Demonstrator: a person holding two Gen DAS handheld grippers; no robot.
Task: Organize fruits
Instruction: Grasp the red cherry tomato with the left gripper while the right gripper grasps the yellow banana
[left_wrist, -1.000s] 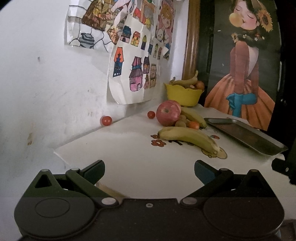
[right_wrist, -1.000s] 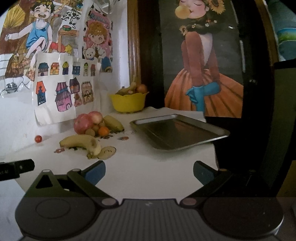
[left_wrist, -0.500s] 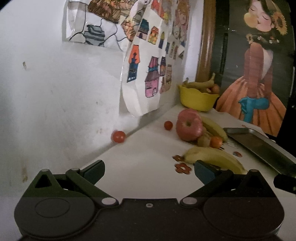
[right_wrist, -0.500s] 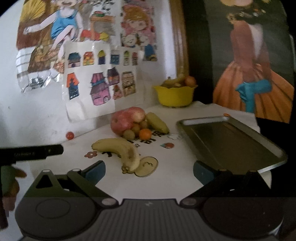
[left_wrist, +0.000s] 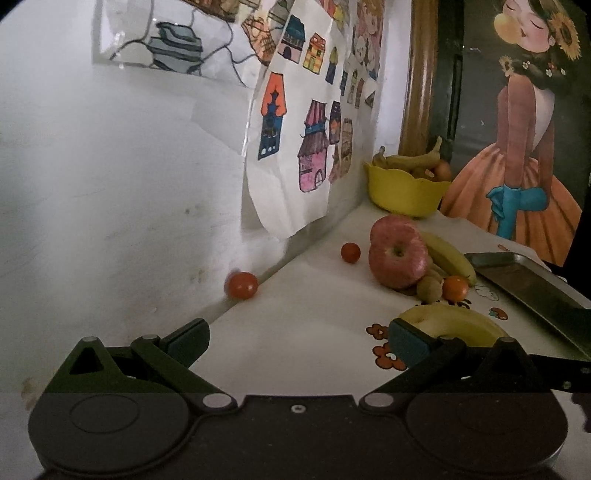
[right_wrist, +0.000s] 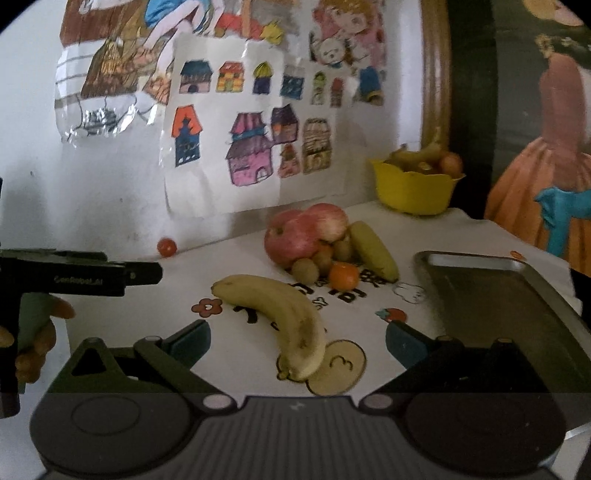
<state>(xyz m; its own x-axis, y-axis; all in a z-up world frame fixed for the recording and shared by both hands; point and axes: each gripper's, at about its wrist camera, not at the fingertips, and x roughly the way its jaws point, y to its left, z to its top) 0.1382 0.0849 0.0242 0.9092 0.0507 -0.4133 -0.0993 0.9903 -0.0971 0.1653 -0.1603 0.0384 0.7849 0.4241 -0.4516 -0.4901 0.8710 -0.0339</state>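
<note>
The cloth (right_wrist: 155, 295) is white, printed with orange flowers, black lettering and a tan cartoon face. The near banana (right_wrist: 273, 314) is yellow with brown flecks. At its 1 o'clock lie red-pink apples (right_wrist: 295, 236), an orange tangerine (right_wrist: 343, 276) and brown kiwis (right_wrist: 304, 269). The bowl (right_wrist: 413, 192) is yellow, the tray (right_wrist: 491, 295) dark grey, the tomato (left_wrist: 242, 284) red.

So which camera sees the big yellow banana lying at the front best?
The right wrist view. The big yellow banana lies whole there, from tip to stem, between the open fingers. In the left wrist view, that banana shows only partly, hidden behind the left gripper's right finger.
</note>
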